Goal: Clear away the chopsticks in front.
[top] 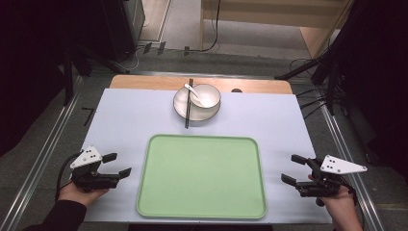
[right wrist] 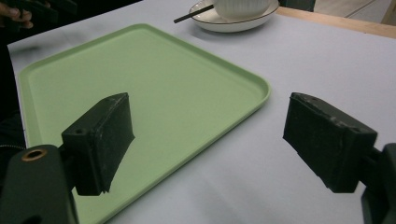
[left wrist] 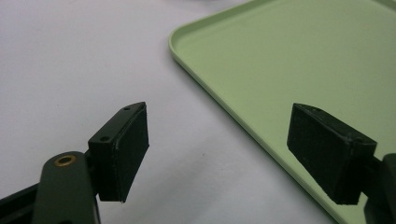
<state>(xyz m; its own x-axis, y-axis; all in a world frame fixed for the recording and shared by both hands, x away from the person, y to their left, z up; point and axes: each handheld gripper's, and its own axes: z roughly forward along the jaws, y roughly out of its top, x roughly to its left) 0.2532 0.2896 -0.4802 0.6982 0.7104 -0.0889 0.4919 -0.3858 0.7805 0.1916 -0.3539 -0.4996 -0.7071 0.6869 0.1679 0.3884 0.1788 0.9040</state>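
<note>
Green tray [top: 202, 175] between left gripper [top: 117, 165] and right gripper [top: 292, 169], both jaws wide, empty

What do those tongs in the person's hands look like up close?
Each hand grips a black tool. The left tongs and right tongs each end in two chunky black rectangular pads, with a brass-coloured rivet at the hinge. A pale grey three-cornered plate dotted with black marks tops each. A black cable trails from the left one, near a dark sleeve.

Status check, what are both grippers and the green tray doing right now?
Left gripper open, right gripper open, nothing between fingers. Green tray bare, flat between them. Bowl, spoon, chopsticks on plate beyond tray. Nothing in the way.
</note>
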